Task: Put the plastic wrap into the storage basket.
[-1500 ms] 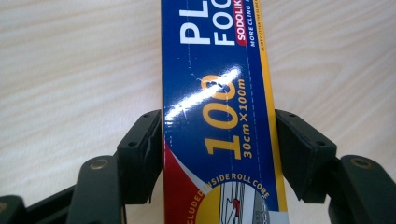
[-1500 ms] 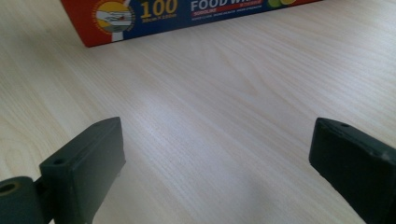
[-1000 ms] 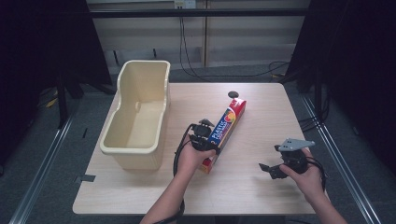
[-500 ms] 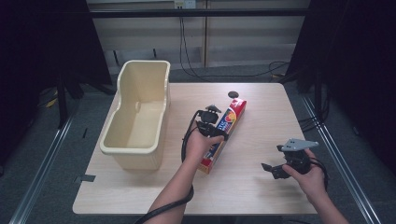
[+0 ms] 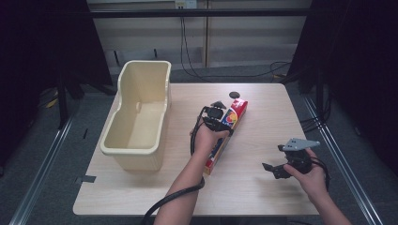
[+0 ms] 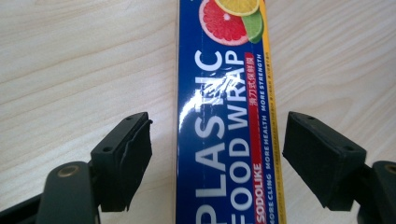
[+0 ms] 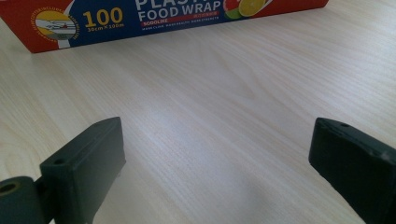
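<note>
Cream plastic tub [image 5: 136, 115] on wooden table [image 5: 263, 197], left side; small black disc [image 5: 233, 95] near far edge.

Desk: pale wood-grain desk [image 5: 263, 197], smooth, matt.
Box: long blue-and-red cardboard box of plastic food wrap [image 6: 224, 140], glossy, catching a white glare across its lettering.
Tub: cream rectangular plastic tub [image 5: 136, 112], smooth, faintly shiny.
Fingers: matt black plastic fingers [image 7: 88, 163], faces slightly rough.
</note>
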Tool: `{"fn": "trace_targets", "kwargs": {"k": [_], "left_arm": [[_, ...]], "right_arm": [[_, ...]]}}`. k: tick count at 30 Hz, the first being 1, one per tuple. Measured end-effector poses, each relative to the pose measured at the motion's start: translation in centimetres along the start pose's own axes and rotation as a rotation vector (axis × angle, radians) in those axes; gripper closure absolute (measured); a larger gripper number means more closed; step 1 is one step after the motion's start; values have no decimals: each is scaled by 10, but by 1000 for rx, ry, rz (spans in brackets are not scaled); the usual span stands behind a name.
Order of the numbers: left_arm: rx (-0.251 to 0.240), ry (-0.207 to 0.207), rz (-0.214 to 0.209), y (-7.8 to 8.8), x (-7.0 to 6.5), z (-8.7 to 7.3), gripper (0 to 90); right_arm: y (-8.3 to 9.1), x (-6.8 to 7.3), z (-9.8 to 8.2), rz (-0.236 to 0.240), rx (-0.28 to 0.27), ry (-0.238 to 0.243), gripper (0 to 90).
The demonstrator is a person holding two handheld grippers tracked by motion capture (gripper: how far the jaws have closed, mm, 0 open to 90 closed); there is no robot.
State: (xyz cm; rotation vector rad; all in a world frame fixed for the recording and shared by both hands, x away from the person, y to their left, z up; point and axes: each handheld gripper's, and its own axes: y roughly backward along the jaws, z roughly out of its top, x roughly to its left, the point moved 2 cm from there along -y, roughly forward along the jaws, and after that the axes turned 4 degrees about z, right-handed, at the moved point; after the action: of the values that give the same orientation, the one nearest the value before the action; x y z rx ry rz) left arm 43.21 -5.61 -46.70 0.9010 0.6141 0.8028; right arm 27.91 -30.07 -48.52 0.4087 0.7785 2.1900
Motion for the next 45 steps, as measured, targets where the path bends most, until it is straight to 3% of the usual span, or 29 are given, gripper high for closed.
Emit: {"fn": "trace_targets", "kwargs": {"k": [1, 3, 8, 20, 26, 27, 34, 40, 42, 45], "left_arm": [[4, -9, 2, -1, 0, 1, 233], [0, 12, -18, -3, -1, 2, 245], [24, -10, -7, -8, -3, 6, 256], [57, -5, -8, -20, -5, 8, 257], [69, 11, -13, -24, -5, 9, 324], [76, -1, -1, -25, -5, 9, 334], [116, -25, 34, -22, -9, 14, 386], [140, 24, 3, -17, -4, 11, 401], [159, 7, 13, -15, -2, 11, 403], [176, 15, 20, -10, 0, 11, 405]], "right_arm": [[-1, 0, 0, -1, -1, 8, 34], [-2, -1, 1, 2, -2, 10, 33], [-3, 0, 3, 3, 0, 8, 33], [-4, -2, 4, 12, 1, 13, 34], [-5, -1, 5, 13, 2, 16, 34], [-5, -1, 5, 12, 3, 16, 34], [-1, -2, 2, -1, 4, 15, 34], [0, -1, 1, -2, 5, 15, 34], [0, 0, 2, -2, 4, 15, 34], [-1, 0, 3, 0, 8, 20, 34]]}}
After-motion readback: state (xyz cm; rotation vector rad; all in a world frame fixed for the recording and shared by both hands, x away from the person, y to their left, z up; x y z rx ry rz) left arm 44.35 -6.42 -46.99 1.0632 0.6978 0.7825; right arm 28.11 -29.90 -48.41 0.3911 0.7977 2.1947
